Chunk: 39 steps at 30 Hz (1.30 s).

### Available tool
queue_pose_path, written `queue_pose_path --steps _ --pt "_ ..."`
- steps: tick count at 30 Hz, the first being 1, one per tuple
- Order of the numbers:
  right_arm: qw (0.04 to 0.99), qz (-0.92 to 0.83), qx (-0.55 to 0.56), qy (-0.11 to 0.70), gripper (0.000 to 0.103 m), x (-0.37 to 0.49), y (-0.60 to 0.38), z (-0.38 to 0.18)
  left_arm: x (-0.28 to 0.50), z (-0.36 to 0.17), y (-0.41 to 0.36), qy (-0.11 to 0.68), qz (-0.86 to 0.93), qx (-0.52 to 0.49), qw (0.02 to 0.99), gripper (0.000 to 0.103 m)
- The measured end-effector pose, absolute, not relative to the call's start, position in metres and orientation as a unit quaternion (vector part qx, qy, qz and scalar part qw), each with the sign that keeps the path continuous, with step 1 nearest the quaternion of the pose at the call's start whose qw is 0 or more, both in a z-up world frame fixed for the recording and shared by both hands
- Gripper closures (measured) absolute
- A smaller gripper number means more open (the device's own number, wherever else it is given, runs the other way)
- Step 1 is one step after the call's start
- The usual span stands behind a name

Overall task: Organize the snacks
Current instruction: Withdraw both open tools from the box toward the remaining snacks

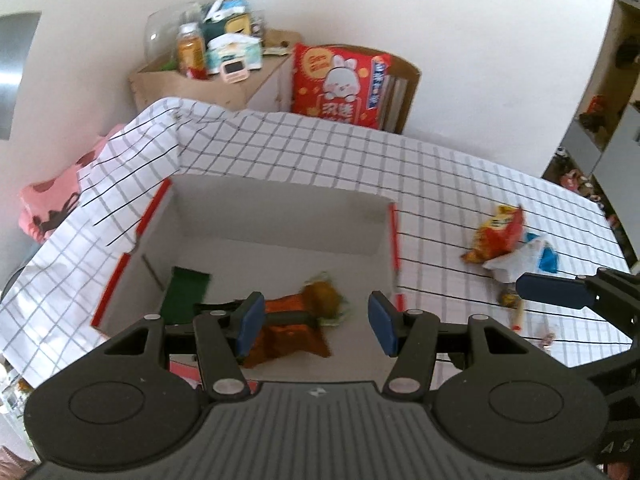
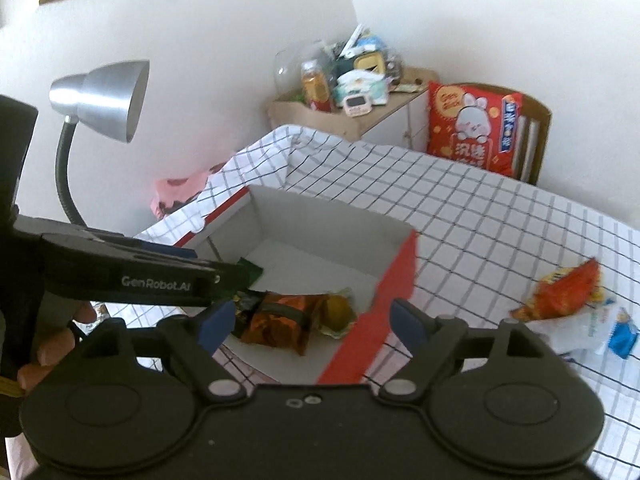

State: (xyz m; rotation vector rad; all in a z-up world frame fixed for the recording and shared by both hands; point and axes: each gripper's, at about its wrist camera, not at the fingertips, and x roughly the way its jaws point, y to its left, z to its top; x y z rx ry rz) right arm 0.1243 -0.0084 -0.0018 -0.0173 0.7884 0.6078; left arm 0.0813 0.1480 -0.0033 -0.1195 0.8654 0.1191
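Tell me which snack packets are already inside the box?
Two: the orange packet and the dark green packet, both on the floor of the white box. The red-yellow packet and white-blue packet lie outside on the tablecloth.

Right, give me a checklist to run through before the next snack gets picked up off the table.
1. Left claw empty, jaws apart: ok.
2. Right claw empty, jaws apart: ok.
3. Orange snack pack lying inside the box: ok.
4. Free floor left in the box beside the green packet: ok.
5. Red snack bag and white-blue packet still out on the checked cloth: not ok.
6. Small items near the right claw's tip, what they are: cannot tell.
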Motion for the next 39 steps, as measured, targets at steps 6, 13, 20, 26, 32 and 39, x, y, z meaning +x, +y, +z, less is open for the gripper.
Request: queue_pose_path --steps 6,13,20,26,32,39 --pt "0.893 0.262 0.0 0.367 0.014 0.112 -0.053 -0.002 0.08 -0.003 0.113 0.411 0.038 -0.055 0.909 0.041" --pt "0.905 0.21 0.02 0.368 0.011 0.103 -0.112 -0.011 0.088 -0.013 0.066 0.413 0.007 -0.048 0.909 0.041" --pt "0.914 0.164 0.033 0.371 0.007 0.097 -0.164 -0.024 0.097 -0.027 0.019 0.419 -0.019 -0.038 0.907 0.038" --pt "0.916 0.134 0.032 0.376 0.002 0.096 -0.2 -0.039 0.11 -0.039 -0.012 0.424 -0.032 -0.035 0.904 0.033" --pt "0.914 0.12 0.033 0.385 0.0 0.099 -0.22 -0.057 0.128 -0.056 -0.034 0.43 -0.034 -0.037 0.901 0.028" --pt "0.905 0.103 0.032 0.412 0.001 0.108 -0.232 -0.086 0.154 -0.08 -0.054 0.452 -0.025 -0.028 0.891 0.028"
